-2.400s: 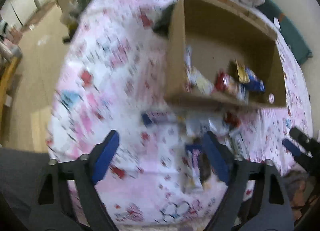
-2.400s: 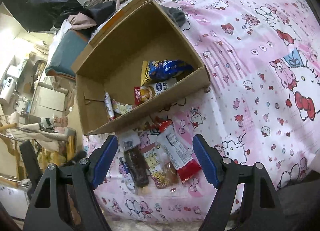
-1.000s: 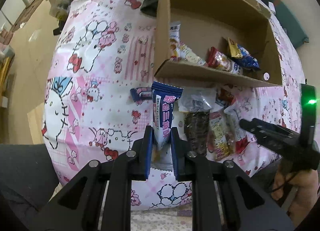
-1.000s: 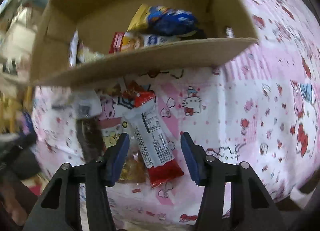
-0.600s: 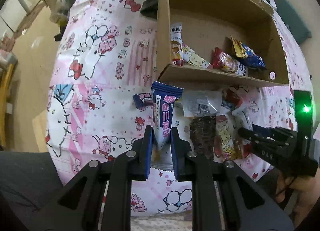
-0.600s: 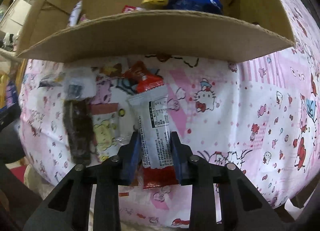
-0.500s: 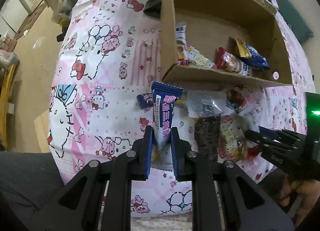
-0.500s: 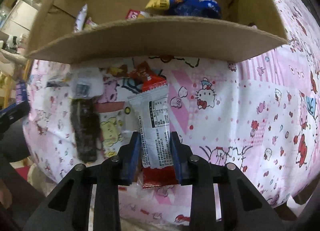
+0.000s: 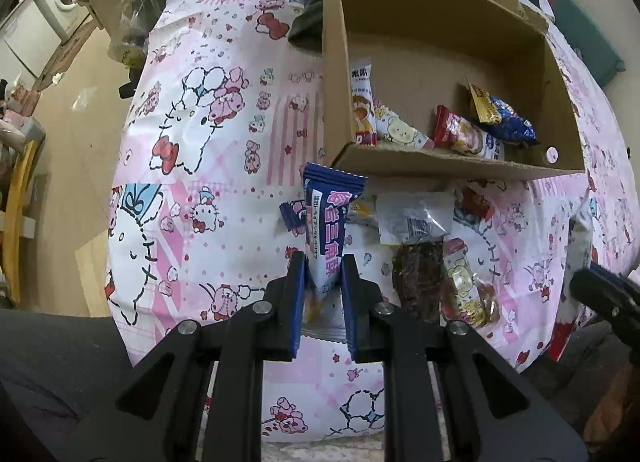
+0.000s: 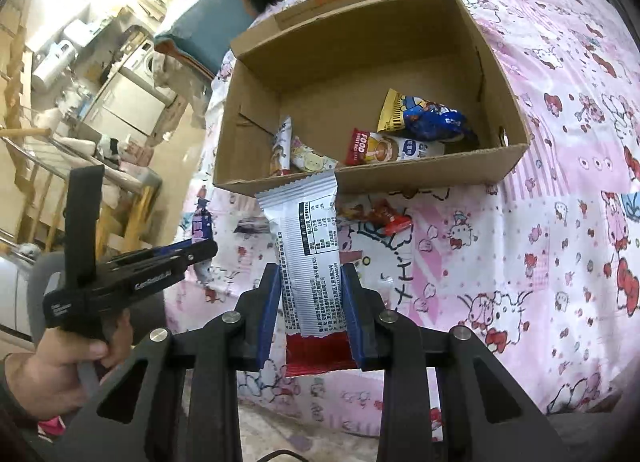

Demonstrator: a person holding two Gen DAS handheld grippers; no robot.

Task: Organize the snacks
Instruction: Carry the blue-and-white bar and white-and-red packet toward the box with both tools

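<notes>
My left gripper [image 9: 323, 262] is shut on a blue and pink snack bar [image 9: 326, 222] and holds it upright above the pink cloth, just in front of the cardboard box [image 9: 452, 168]. My right gripper [image 10: 310, 274] is shut on a white snack bar with a red end [image 10: 310, 246], lifted clear of the cloth below the box's front wall [image 10: 400, 178]. The box holds several snack packets [image 10: 424, 122]. Loose snacks lie on the cloth before the box: a clear packet [image 9: 412, 222], a dark bar [image 9: 418, 282] and a red wrapper [image 10: 390, 220].
A pink cartoon-print cloth [image 9: 208, 166] covers the bed-like surface. The left gripper also shows in the right wrist view [image 10: 132, 270], held by a hand. A teal cushion [image 10: 200, 34] and piled clothes lie behind the box. Floor and appliances are to the left.
My right gripper closed on the white and red bar and lifted it off the cloth. My left gripper keeps the blue bar and has moved slightly toward the box.
</notes>
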